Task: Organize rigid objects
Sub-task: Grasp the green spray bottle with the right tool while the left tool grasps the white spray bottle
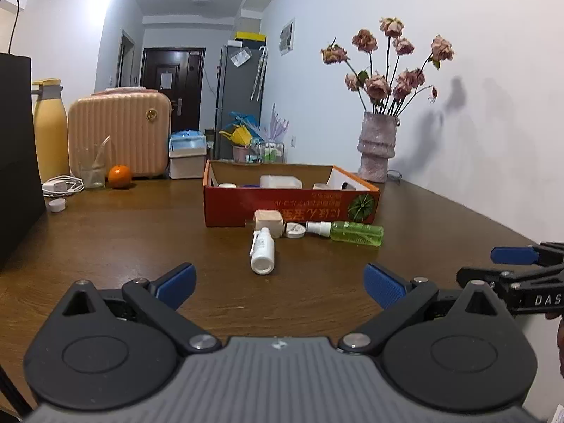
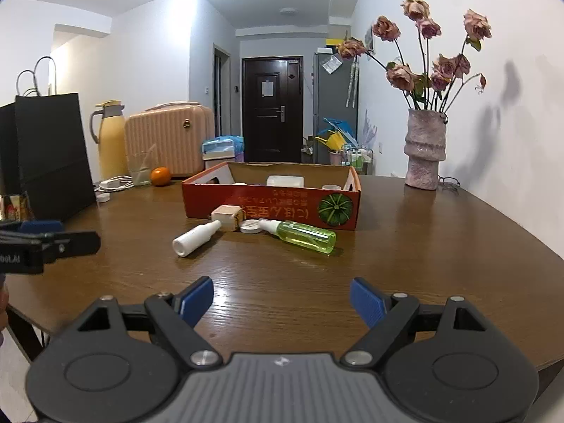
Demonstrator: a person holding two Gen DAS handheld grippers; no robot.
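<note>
hovering above table (image 1: 105, 239): left claw (image 1: 280, 287) wide, empty; right claw (image 2: 282, 301) wide, empty.

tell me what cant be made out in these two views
- Box contents: in both views its front wall hides all but the tops.
- Box print: upside down, too small to read.
- Small white cap: half hidden behind the green bottle, right view.
- Right gripper: cut off by the left view's edge.

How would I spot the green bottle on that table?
Find the red cardboard box in the middle of the brown table. The green spray bottle lies on its side just before it, the only see-through green item; its neighbours are white or beige.
</note>
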